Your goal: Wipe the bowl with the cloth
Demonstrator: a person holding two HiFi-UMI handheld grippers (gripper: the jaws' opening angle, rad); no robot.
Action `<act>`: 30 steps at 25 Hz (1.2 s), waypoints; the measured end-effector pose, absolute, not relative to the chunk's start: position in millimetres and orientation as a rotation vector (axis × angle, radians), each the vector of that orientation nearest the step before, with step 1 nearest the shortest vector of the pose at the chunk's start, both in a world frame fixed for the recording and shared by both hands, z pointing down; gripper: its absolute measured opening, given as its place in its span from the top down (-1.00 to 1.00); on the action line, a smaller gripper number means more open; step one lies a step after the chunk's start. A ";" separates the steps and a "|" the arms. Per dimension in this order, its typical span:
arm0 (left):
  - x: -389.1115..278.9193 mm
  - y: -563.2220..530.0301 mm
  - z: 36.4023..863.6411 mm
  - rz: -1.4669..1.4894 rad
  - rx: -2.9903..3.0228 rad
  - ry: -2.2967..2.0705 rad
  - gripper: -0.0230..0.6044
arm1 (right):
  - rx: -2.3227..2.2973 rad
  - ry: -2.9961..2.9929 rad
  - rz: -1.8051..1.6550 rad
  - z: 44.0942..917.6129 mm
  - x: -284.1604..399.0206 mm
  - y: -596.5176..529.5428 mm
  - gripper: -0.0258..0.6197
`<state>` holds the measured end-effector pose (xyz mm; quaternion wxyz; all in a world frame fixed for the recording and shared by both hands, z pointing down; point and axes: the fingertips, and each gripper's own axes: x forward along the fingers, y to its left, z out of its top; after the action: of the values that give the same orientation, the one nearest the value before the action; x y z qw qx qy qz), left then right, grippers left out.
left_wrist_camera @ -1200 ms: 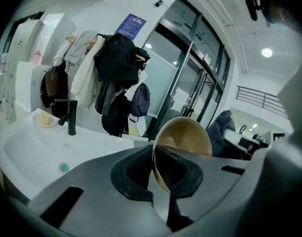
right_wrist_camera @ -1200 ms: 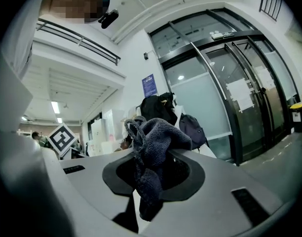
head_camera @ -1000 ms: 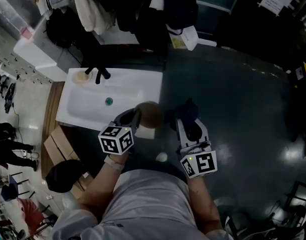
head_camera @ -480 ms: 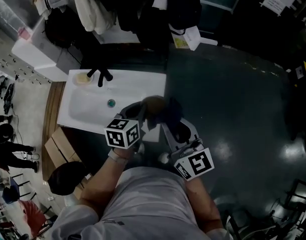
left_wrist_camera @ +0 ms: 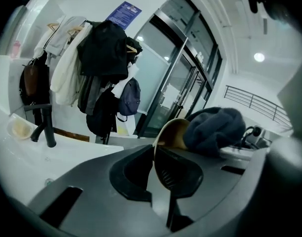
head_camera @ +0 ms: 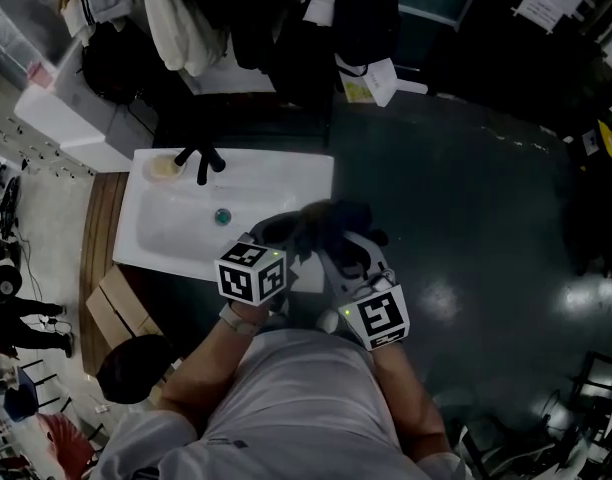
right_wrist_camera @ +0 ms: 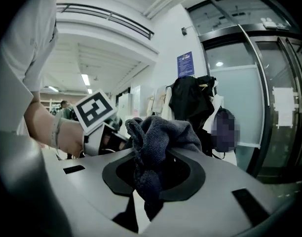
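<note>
Tan thin-walled bowl [left_wrist_camera: 173, 132]: raised in the air in front of the person, tipped on its side with the mouth turned right and caught by its rim.
White rectangular washbasin [head_camera: 176, 223]: below and to the left, with a black tap [head_camera: 199, 158] at its back edge. In the head view the bowl hangs about over its front right corner, next to the dark glossy floor [head_camera: 466, 228].
Left hand-held gripper [left_wrist_camera: 155, 174]: jaws nearly together, pinching the bowl's wall edge-on, one pad inside and one outside.
Dark blue-grey terry cloth [right_wrist_camera: 158, 137]: bunched into a wad and pushed against the bowl's mouth, with a loose tail drooping down between the jaws that hold it.
Right hand-held gripper [right_wrist_camera: 148, 181]: clamped narrow on the cloth, close beside the left one.
Risk, bowl: the hold is only a pinch on a thin rim, so hard or off-centre pressure from the wad could probably swivel the bowl in the pads or lever it out. It might then fall to the basin edge or the floor.
Risk, cloth: rubbing may drag the wad out of its small bite.
Change since a second ago: the two grippers stood apart, the bowl showed plainly and the cloth was clear of it. Now they have closed up and the cloth covers most of the bowl.
</note>
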<state>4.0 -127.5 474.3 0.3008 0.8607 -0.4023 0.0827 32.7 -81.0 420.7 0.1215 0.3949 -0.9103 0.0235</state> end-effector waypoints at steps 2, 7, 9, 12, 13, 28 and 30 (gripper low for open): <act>6.4 -127.7 473.0 0.217 2.295 -1.038 0.86 | 1.174 -2.610 0.061 426.1 35.9 -88.7 0.66; 9.5 -128.0 470.7 0.222 2.327 -0.981 0.82 | 1.220 -2.478 0.024 439.4 40.4 -104.6 0.66; 12.4 -127.6 469.9 0.236 2.340 -0.963 0.80 | 1.253 -2.420 0.018 444.8 44.4 -110.6 0.66; 18.4 -123.3 470.6 0.269 2.363 -0.937 0.78 | 1.334 -2.353 0.058 452.0 53.6 -117.6 0.66; 20.1 -121.6 471.2 0.280 2.369 -0.927 0.77 | 1.356 -2.337 0.078 453.9 56.3 -119.1 0.66; 38.7 -95.1 469.9 0.333 2.423 -0.806 0.72 | 1.316 -2.050 -0.112 474.2 64.0 -113.9 0.66; 35.7 -92.1 471.6 0.341 2.420 -0.809 0.72 | 1.250 -2.015 -0.172 479.5 57.9 -110.0 0.66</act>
<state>35.7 -92.1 471.6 0.2798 0.9025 -0.3016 0.1273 57.9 -110.0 479.5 0.3730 0.4878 -0.7864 -0.0671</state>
